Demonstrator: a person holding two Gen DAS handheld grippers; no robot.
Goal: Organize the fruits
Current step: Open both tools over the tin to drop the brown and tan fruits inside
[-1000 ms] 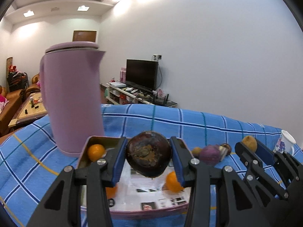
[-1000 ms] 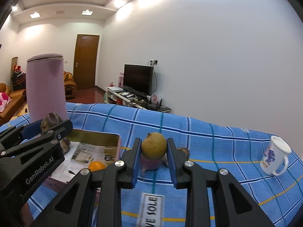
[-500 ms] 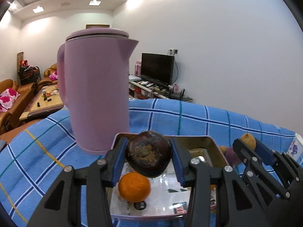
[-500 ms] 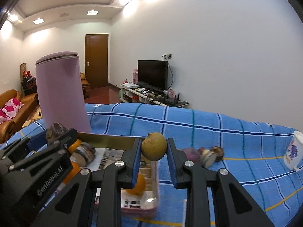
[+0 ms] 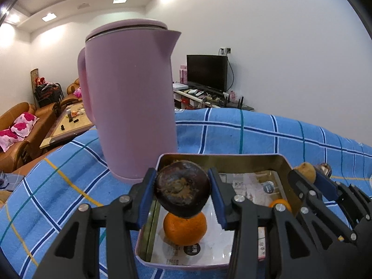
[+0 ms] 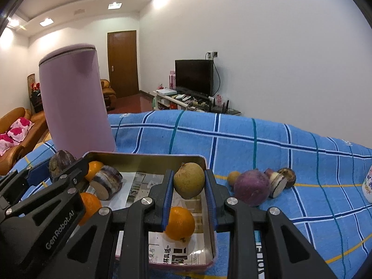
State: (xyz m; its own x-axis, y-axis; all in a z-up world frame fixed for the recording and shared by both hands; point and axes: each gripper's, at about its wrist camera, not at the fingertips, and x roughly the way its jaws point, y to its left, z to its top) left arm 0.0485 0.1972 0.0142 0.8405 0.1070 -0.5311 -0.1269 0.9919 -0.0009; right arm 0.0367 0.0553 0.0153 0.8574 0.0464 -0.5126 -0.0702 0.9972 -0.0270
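- Ceiling lights (image 5: 120,0) are glaring, washing out the white wall (image 6: 279,34).
- Fisheye is bending straight lines; dark vignette is cutting the corners.
- Everything is staying sharp.

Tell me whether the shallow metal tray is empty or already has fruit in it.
Already has fruit: oranges and a cut purple fruit lie on the paper lining the metal tray.

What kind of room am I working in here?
Most likely a home living room: a television on a low stand, brown sofas with a coffee table, and a cloth-covered table holding fruit.
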